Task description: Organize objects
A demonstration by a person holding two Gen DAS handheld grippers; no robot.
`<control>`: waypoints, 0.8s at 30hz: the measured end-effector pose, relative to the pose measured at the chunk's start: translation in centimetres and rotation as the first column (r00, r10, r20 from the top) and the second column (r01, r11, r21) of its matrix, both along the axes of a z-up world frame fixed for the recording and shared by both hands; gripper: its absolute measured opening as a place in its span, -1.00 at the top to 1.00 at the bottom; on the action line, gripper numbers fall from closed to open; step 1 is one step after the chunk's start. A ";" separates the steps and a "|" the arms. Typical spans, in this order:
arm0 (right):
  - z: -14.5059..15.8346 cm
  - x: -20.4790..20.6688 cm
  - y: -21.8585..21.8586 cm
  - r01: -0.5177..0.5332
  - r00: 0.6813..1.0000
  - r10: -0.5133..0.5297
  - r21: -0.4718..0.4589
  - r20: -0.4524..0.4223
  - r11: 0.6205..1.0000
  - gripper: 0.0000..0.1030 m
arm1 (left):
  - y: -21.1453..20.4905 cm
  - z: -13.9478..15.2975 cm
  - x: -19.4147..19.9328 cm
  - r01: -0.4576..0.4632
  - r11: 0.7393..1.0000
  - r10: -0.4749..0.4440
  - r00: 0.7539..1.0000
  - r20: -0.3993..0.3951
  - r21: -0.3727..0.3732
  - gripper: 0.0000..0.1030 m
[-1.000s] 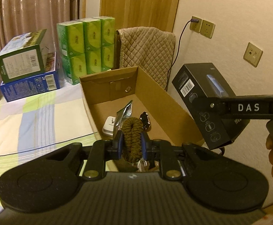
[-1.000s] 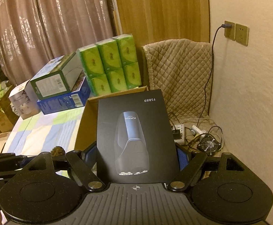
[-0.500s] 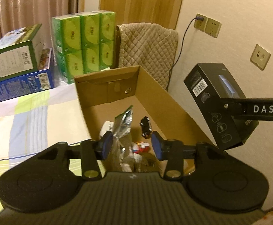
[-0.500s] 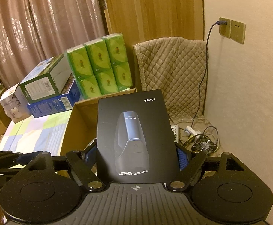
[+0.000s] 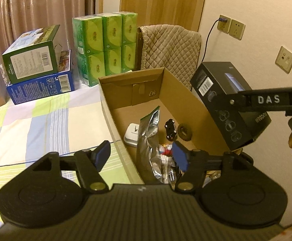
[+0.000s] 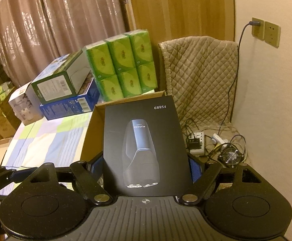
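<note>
An open cardboard box (image 5: 188,100) stands on the bed. Inside lie a brown braided ring (image 5: 184,129), a small black toy car (image 5: 170,127), a white square item (image 5: 133,133) and an upright silver foil pouch (image 5: 149,140). My left gripper (image 5: 141,156) is open and empty above the box's near end. My right gripper (image 6: 146,165) is shut on a black shaver box (image 6: 145,150) marked FS889. In the left wrist view the shaver box (image 5: 226,104) hangs over the cardboard box's right wall.
Green tissue packs (image 5: 105,46), a green carton (image 5: 31,60) on a blue carton (image 5: 41,86) stand at the bed's far side. A quilted chair (image 6: 200,76) stands behind the box. A power strip and small fan (image 6: 230,156) lie on the floor by the wall.
My left gripper opened and let go of the brown braided ring, which now lies in the cardboard box. The left gripper drew back a little. The right gripper keeps its hold.
</note>
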State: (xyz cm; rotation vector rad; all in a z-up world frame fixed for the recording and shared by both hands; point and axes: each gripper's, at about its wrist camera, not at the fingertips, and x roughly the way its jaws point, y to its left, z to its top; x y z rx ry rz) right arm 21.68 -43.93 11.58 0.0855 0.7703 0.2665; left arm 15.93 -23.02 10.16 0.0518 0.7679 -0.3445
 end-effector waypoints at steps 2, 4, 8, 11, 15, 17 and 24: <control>-0.3 0.5 0.4 -0.005 1.000 0.005 0.008 -0.009 1.000 -0.52 | 0.2 -0.2 0.0 -0.002 1.000 0.002 1.000 -0.004 0.000 -0.35; -0.6 1.0 0.5 -0.008 1.000 0.009 0.029 -0.019 1.000 -0.53 | 0.3 -0.4 -0.1 -0.005 1.000 0.005 1.000 -0.005 0.007 -0.38; -0.9 1.6 0.7 -0.012 1.000 0.013 0.070 -0.013 0.997 -0.60 | 0.6 -0.8 0.0 -0.020 1.000 0.020 1.000 -0.013 0.012 -0.56; -0.7 1.3 0.5 -0.002 1.000 0.002 0.085 0.004 0.996 -0.64 | 0.8 -1.0 -0.2 -0.021 1.000 0.021 1.000 -0.019 0.009 -0.63; -0.2 0.3 0.0 0.006 1.000 -0.007 0.090 0.011 0.996 -0.65 | 1.1 -1.1 -0.6 -0.031 0.999 0.031 0.999 -0.021 0.008 -0.70; 0.1 -0.4 -0.3 0.013 1.000 -0.014 0.092 0.010 0.996 -0.65 | 1.3 -1.0 -0.9 -0.043 0.999 0.043 0.999 -0.017 0.002 -0.79; 0.7 -5.0 -1.2 0.012 1.000 -0.011 0.091 -0.006 0.996 -0.65 | 2.1 -0.3 -3.3 -0.092 0.996 0.092 0.996 0.008 -0.012 -0.99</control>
